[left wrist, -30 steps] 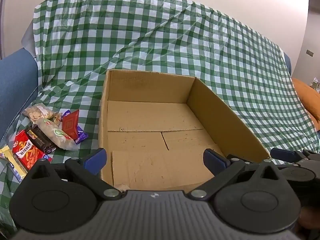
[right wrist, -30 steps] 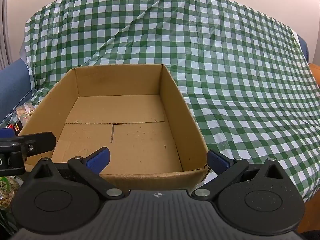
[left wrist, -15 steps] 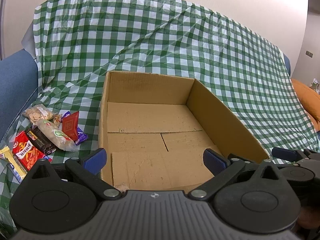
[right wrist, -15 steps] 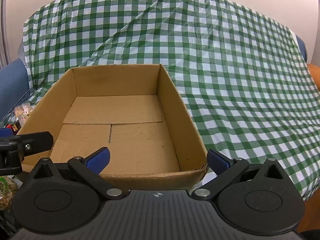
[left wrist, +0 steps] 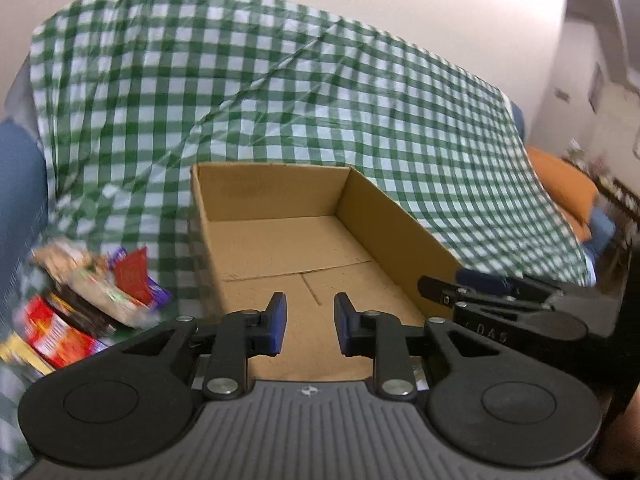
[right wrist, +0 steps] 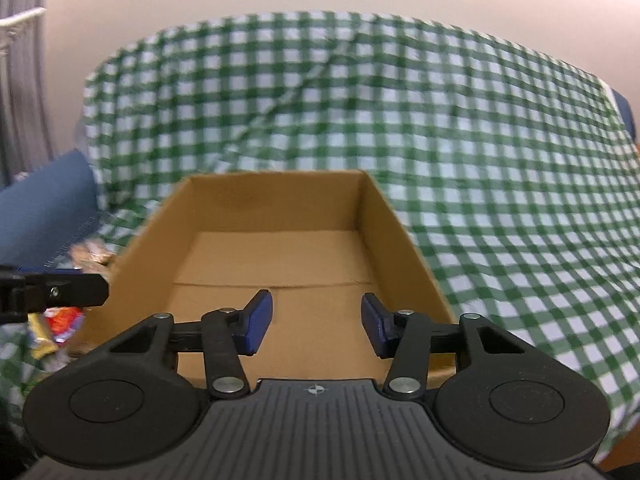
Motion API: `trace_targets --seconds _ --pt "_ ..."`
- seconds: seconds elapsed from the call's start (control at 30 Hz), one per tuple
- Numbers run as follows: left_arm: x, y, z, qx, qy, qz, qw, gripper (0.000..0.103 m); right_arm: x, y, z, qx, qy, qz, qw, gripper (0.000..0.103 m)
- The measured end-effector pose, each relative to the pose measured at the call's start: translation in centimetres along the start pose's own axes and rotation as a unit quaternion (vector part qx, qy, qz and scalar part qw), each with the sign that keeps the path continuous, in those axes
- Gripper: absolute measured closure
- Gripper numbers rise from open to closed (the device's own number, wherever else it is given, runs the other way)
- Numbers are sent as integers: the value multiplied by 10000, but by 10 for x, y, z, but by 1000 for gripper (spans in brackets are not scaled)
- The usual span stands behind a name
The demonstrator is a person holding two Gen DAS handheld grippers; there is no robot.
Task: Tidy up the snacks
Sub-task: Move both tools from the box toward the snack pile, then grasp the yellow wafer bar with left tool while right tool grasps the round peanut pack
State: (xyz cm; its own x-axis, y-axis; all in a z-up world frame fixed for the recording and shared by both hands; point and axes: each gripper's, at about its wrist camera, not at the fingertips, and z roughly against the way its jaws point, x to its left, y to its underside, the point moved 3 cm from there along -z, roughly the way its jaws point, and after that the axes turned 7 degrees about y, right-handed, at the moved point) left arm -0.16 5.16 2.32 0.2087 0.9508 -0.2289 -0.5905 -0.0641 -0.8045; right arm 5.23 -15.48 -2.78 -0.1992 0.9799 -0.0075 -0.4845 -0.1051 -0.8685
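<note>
Cardboard box bare inside, nothing packed yet. Snack packets heaped on checked cloth left of box. Left gripper, right gripper: jaws just closing, part-gap, empty. All sorting left.

Soft, even indoor light, no glare or hard shadows. Both views are motion-blurred: the checked cloth smears, the snack packets most. Fisheye bending curves the edges; corners darken.

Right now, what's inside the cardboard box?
The cardboard box holds no snacks; only its bare floor flaps show. The near strip of floor is hidden behind the left claw.
</note>
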Motion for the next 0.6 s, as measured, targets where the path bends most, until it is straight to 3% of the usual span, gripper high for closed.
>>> trace_targets --seconds 0.1,0.27,0.4,0.43,0.5,0.6 --pt "26 -7 20 138 41 -320 9994 75 16 -5 9 -174 -304 93 9993 53" --pt "73 7 54 -106 -13 -567 9983 75 46 -8 20 -373 -805 274 9957 53" --pt "116 37 63 -298 -256 140 9991 80 71 -9 28 -492 -1156 417 9912 53" --pt "128 46 66 -320 -304 479 9979 85 76 -8 29 -495 -1233 453 9901 52" --pt "145 52 82 -739 -515 874 9921 85 89 -6 33 -509 -1453 565 9865 52" --pt "158 53 87 -877 -806 1121 9865 85 110 -2 38 -493 -1744 809 9801 52"
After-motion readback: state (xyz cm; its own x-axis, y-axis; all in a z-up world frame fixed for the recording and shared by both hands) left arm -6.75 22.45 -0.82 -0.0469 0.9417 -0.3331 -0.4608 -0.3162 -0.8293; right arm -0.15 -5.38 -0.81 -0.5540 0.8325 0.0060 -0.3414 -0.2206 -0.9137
